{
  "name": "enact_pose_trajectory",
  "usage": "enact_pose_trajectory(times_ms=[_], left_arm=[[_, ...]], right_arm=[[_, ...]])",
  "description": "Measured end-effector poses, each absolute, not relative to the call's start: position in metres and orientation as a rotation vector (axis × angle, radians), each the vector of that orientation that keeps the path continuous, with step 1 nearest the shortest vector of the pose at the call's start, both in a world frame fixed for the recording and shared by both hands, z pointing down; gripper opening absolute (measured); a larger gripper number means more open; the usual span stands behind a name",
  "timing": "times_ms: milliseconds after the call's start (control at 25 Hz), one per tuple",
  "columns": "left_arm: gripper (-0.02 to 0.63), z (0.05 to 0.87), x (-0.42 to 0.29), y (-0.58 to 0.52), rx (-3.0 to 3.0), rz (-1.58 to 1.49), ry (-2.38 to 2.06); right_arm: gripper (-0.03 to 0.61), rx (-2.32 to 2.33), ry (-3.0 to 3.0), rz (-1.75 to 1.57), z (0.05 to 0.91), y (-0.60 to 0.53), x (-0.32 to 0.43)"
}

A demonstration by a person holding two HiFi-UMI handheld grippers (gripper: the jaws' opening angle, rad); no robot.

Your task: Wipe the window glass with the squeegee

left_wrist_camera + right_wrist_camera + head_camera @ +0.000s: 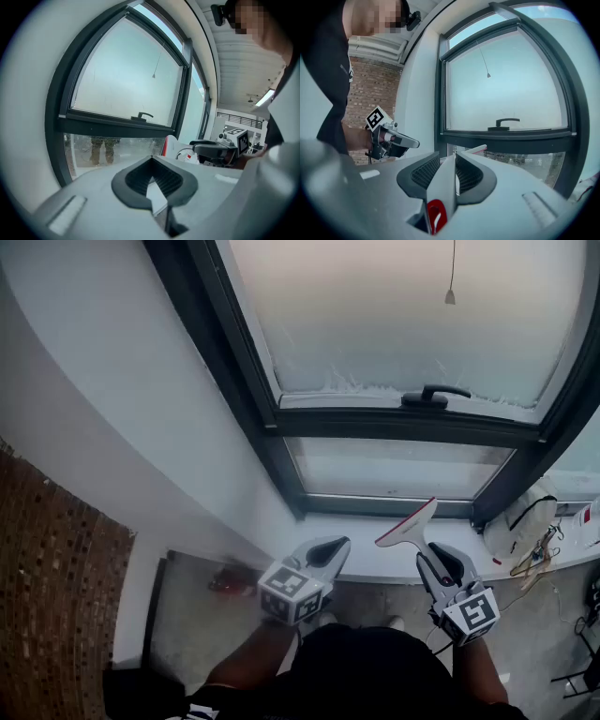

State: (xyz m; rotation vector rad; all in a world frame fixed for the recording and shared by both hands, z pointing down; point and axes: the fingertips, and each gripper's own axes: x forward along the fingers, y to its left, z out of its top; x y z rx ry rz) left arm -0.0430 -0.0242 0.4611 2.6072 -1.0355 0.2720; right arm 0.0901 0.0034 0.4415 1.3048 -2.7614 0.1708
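A white squeegee with a red-edged blade points up and left over the white sill, below the window. My right gripper is shut on its handle, whose red hanging loop shows between the pads; the blade tip sticks out ahead. The blade is apart from the lower glass pane and from the frosted upper pane. My left gripper hovers to the left at the sill edge, jaws together, nothing sticking out of them. It appears in the right gripper view beside the window frame.
A dark window handle sits on the middle frame bar, and a pull cord hangs before the upper pane. A white bag with cables lies on the sill at right. A brick wall stands at left. Something red lies on the floor.
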Motion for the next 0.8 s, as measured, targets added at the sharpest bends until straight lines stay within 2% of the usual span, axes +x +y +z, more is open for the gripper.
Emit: enact_pose_trajectory(times_ms=[600,800], left_arm=[[0.000,0.467,-0.039,-0.016,2.598,0.310,-0.991],[0.000,0.468,-0.045,-0.015,2.599,0.306,-0.989]], right_arm=[[0.132,1.209,-2.761,0.166,0.450,0.016,0.074],[0.132,1.158,-2.701,0.057,0.456,0.016,0.073]])
